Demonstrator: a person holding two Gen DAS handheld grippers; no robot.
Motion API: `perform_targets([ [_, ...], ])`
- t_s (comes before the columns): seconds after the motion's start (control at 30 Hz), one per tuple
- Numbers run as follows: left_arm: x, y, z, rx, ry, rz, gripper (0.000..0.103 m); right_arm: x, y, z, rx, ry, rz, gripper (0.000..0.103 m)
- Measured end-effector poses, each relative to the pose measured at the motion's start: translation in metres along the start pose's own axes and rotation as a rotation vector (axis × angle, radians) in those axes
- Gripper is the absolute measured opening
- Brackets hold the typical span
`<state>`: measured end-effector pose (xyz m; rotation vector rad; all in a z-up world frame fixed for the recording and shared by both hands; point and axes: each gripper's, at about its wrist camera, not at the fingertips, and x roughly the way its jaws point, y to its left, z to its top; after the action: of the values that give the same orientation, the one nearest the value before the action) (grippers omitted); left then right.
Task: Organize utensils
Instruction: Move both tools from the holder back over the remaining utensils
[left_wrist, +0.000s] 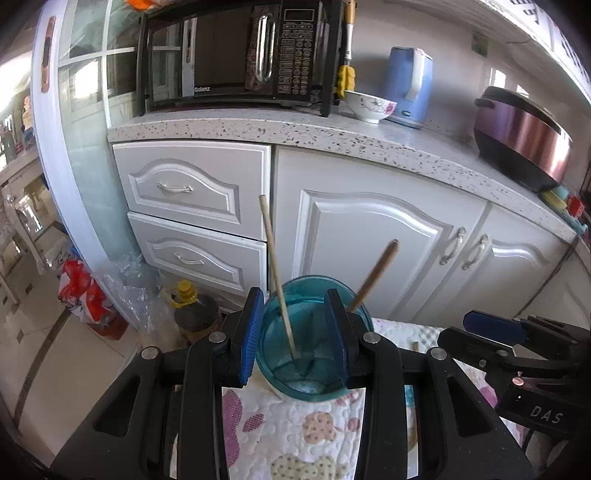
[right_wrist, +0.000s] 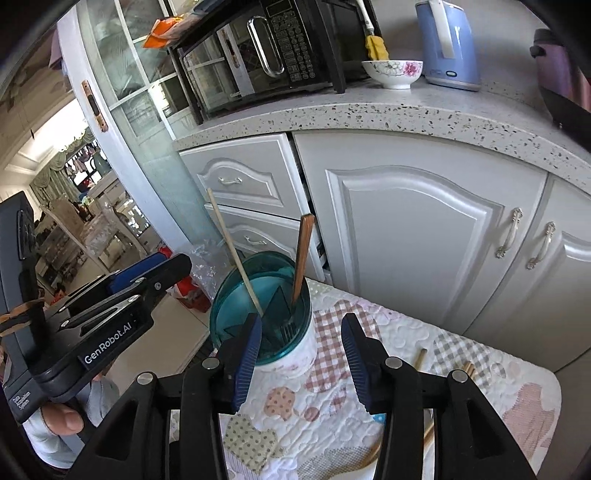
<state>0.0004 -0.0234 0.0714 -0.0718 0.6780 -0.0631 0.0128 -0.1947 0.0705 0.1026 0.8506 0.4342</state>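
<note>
Both grippers, left (left_wrist: 293, 338) and right (right_wrist: 301, 360), stand with fingers apart and empty just short of the teal utensil holder (right_wrist: 260, 317), which contains a pale chopstick (right_wrist: 234, 251) and a brown chopstick (right_wrist: 301, 258). The holder stands near the edge of the quilted mat (right_wrist: 332, 398), so a careless nudge could probably tip it. More chopsticks (right_wrist: 467, 369) lie on the mat beyond the holder.

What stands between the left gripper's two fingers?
In the left wrist view, the teal utensil holder on the quilted cloth shows between the fingers, a pale chopstick leaning inside.

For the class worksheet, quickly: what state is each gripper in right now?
Left gripper: open, holding nothing; the teal plastic utensil cup shows between its jaws.
Right gripper: open, empty.
</note>
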Motion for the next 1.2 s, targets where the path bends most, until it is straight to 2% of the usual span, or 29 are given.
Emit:
perform_targets([
  [0.27,-0.01,-0.026,-0.014,0.038,0.025,-0.047,0.033,-0.021,-0.01,-0.022,0.007,-0.003,-0.058,0.045],
  [0.37,-0.013,-0.04,-0.019,0.059,0.037,-0.069,0.033,-0.029,-0.019,-0.032,0.019,0.003,-0.087,0.05],
  [0.57,-0.015,-0.069,-0.03,0.101,0.07,-0.128,0.034,-0.043,-0.042,-0.052,0.063,0.009,-0.13,0.051],
  [0.67,-0.014,-0.082,-0.035,0.121,0.087,-0.15,0.04,-0.05,-0.055,-0.061,0.089,0.012,-0.157,0.051],
  [0.8,-0.012,-0.098,-0.042,0.151,0.109,-0.175,0.041,-0.056,-0.072,-0.073,0.121,0.019,-0.18,0.051],
  [1.07,-0.001,-0.112,-0.061,0.19,0.185,-0.219,0.041,-0.052,-0.112,-0.1,0.198,0.075,-0.207,0.052],
  [1.2,0.013,-0.119,-0.078,0.223,0.247,-0.24,0.041,-0.033,-0.135,-0.119,0.262,0.134,-0.179,0.052],
])
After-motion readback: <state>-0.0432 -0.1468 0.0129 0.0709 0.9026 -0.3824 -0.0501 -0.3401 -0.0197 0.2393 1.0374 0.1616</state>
